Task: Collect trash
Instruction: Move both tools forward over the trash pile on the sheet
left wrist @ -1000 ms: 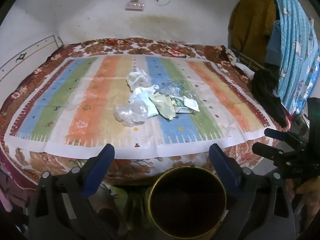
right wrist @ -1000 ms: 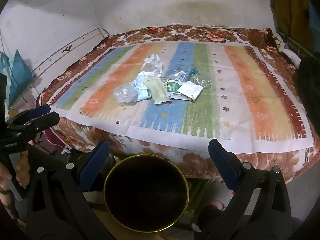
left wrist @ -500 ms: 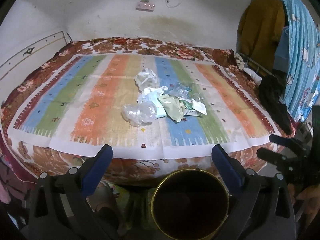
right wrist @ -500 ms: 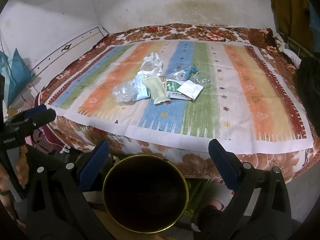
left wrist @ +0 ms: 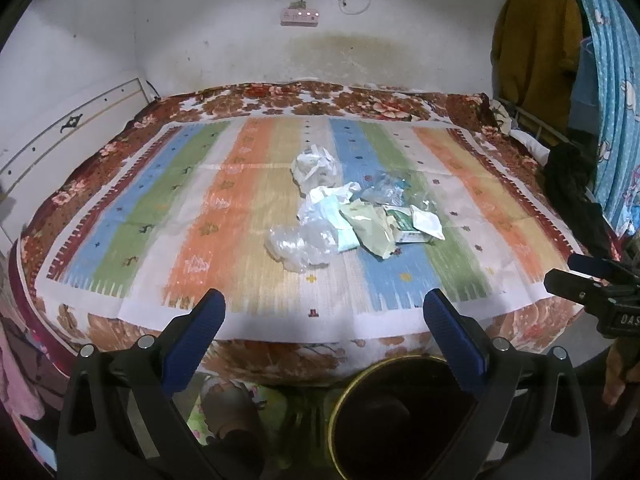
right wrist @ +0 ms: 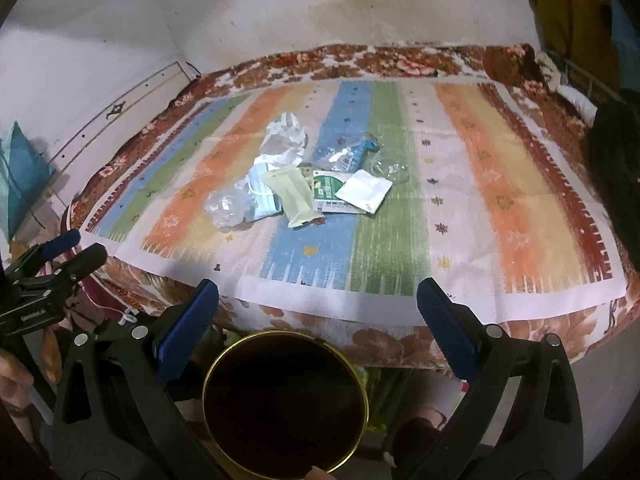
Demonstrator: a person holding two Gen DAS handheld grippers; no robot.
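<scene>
A pile of trash (left wrist: 352, 216) lies in the middle of a striped cloth on the bed: clear crumpled plastic (left wrist: 300, 244), a pale green packet (right wrist: 294, 194), a white sachet (right wrist: 364, 191), a green-and-white box (right wrist: 330, 196) and a squashed clear bottle (right wrist: 348, 154). A dark bin with a gold rim (right wrist: 284, 404) stands on the floor below the bed's near edge, also seen as the bin (left wrist: 400, 412) in the left wrist view. My left gripper (left wrist: 324, 300) and my right gripper (right wrist: 318, 290) both hang open above the bin, well short of the trash, holding nothing.
The striped cloth (left wrist: 132, 216) covers a floral bedspread (right wrist: 400, 60). A white wall with a power strip (left wrist: 300, 16) stands behind the bed. Clothes and a blue curtain (left wrist: 600, 92) hang at the right. A person's foot (left wrist: 228, 404) shows beside the bin.
The left gripper has swung leftwards and tilted up slightly, so the bin now sits lower right in its view. The right gripper has barely moved. Both stay open.
</scene>
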